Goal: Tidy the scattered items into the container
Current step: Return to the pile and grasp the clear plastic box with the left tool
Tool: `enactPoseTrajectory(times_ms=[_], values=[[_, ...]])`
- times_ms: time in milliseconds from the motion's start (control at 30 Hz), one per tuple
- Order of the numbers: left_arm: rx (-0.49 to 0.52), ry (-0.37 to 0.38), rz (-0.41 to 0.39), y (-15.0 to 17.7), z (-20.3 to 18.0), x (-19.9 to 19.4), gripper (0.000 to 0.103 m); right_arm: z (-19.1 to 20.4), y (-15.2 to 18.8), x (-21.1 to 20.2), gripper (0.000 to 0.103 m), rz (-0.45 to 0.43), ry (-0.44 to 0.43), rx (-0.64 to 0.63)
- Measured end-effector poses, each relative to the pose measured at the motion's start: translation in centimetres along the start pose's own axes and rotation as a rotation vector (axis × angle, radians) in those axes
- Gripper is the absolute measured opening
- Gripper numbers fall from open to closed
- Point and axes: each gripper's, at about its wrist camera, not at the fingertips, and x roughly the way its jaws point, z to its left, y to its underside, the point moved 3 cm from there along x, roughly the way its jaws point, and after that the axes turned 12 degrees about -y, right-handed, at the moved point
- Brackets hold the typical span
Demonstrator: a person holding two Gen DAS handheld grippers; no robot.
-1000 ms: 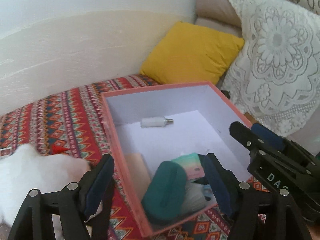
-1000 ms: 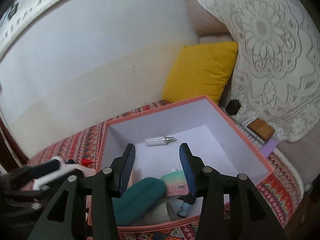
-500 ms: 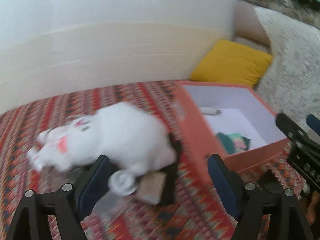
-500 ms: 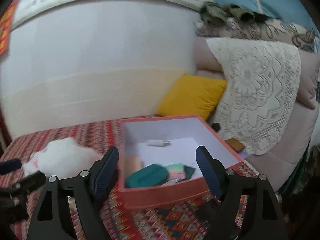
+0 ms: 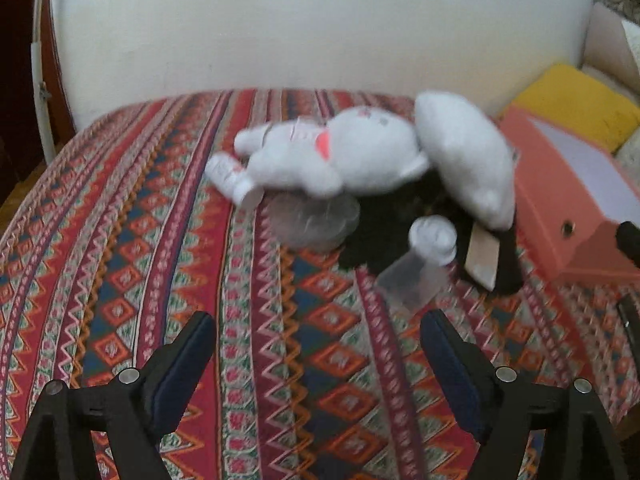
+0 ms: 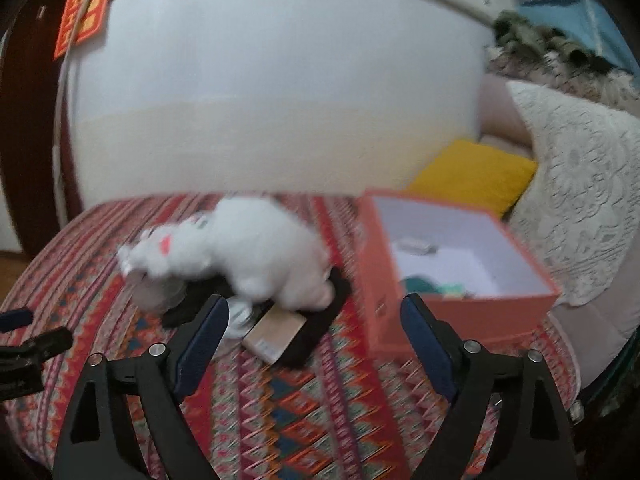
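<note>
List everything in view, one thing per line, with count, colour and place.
Plush toy: one, white, on the bedspread.
Small bottles: two, white, beside the plush toy.
Clear bag: one, under the plush toy.
Black cloth: one, beneath the pile.
Tan card: one, on the black cloth.
Box: one, orange, right of the pile, some items inside.
Cushion: one, yellow, behind the box.
Bedspread: one, red patterned.
Left gripper: black, jaws open, empty.
Right gripper: black, jaws open, empty.
</note>
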Motion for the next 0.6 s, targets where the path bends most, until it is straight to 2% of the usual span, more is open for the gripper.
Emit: enactPoseTrajectory(times_ms=[167,300,400,600], values=[[0.082,0.056,0.025,1.8,-2.2,2.2,0.087,0.4,1.8,3.8,0.09,0.131,-0.103,0.094],[0.166,0.127,0.068,1.5,-5.4,5.3,0.087,-0.4,2.0,5.6,0.09,0.162,-0.094,0.161],[0.234,0.168,0.068,0.7,-7.8,7.4,0.087,-1.2,1.9,6.1,0.09,0.162,-0.085,0.186],[0.31,0.206,0.076,-0.4,-11.1,11.3,0.087,-3.2,1.9,7.0,0.09,0.184,-0.069,0.22]])
